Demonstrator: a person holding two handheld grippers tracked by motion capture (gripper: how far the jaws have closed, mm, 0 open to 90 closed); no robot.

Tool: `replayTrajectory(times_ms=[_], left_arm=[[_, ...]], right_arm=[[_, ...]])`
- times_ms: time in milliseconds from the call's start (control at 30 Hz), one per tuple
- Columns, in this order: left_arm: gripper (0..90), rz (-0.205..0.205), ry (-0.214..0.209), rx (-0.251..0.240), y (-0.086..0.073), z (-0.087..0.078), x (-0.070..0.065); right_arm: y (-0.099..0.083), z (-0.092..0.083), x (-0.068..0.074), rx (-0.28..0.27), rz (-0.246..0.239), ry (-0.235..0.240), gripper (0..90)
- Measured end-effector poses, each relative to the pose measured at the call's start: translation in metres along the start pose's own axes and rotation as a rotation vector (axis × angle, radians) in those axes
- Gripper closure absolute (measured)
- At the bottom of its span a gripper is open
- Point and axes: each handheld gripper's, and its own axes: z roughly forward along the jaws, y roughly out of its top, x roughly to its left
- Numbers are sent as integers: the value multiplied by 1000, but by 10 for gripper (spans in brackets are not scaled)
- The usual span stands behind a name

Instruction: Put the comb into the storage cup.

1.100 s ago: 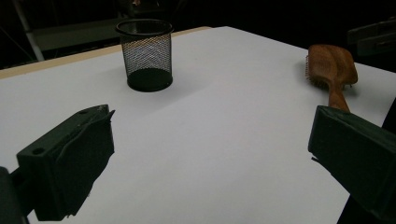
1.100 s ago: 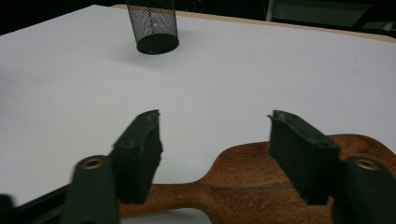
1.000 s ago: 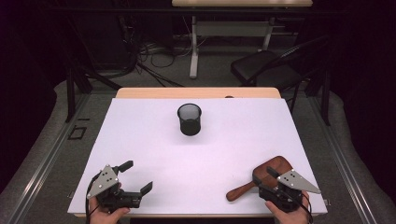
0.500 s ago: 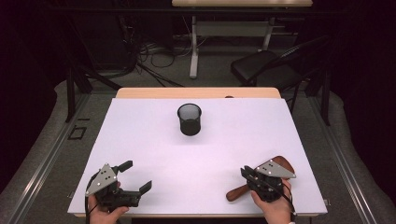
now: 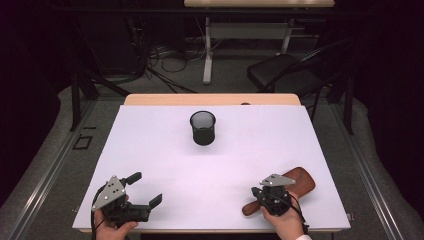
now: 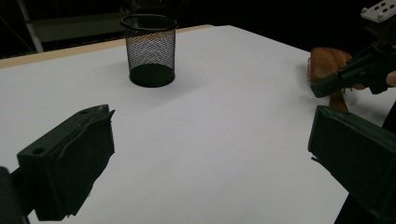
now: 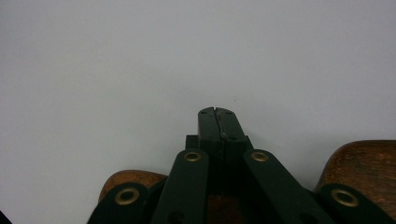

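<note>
1. Nearest the person, at the front right of the table (image 5: 150, 150), the right gripper (image 5: 264, 194) sits in a hand right over the narrow handle of a wooden brush (image 5: 300, 181).
2. In the right gripper view its two black jaws are pressed flat together with nothing between them; they have just been closing. The brown wood of the brush (image 7: 364, 168) shows beneath the gripper's arms and to either side, and the closed tips point out over bare white tabletop (image 7: 140, 70).
3. Whether the gripper body actually rests on the brush handle or hangs just above it is hard to judge from these angles; it looks very close.
4. The brush lies slantwise near the front right corner, its broad oval head towards the right edge and its handle end towards the front. From the left gripper view, bristles seem to show at the edge of the head (image 6: 327, 60).
5. At the front left, the left gripper (image 5: 146, 190) is held low over the table, its jaws spread wide and empty. In its own view the two black pads (image 6: 70, 163) stand far apart, with plain white surface between them.
6. The two grippers are well apart, one at each front corner.
7. Farther back, near the middle of the table, a black mesh cup (image 5: 203, 128) stands upright and alone, clear of both grippers and the brush.
8. Beyond the white sheet a strip of pale wooden table edge (image 5: 160, 99) shows.
</note>
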Motion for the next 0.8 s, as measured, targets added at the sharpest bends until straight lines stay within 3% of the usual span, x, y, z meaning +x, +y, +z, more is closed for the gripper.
replayTrajectory(times_ms=[333, 800], left_arm=[[3, 7, 9, 2, -1, 1, 0], [3, 14, 16, 4, -1, 0, 0]], right_arm=[[-6, 0, 0, 51, -4, -1, 900], [-13, -10, -2, 75, -4, 4, 900]])
